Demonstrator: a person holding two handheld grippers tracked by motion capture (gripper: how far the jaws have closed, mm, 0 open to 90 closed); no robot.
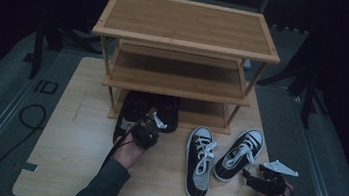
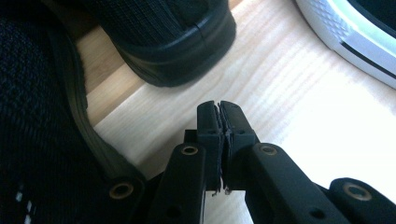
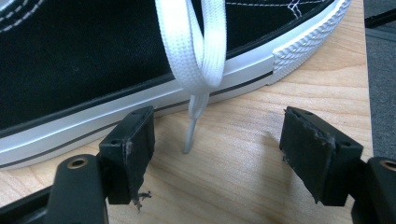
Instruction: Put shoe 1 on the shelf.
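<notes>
Shoe stowing under way. High view: left claw (image 1: 152, 121) at black shoes (image 1: 148, 111) on the rack's (image 1: 184, 44) bottom shelf; two black-and-white sneakers (image 1: 200, 161) wait on the bench (image 1: 71, 141).

Left gripper view: jaws together, empty, beside a black shoe's toe (image 2: 177, 42).

Right gripper view: right claw (image 3: 217, 149) apart beside a sneaker sidewall (image 3: 116, 60); we judge it grasps next, with the dangling lace (image 3: 196, 70) in the way.

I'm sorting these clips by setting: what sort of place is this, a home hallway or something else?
Probably a recording studio or lab, not a home. A wooden board lies on grey flooring with dark stands around it, cables trail across the floor, and a bamboo shoe rack stands on the board beside staged sneakers.
</notes>
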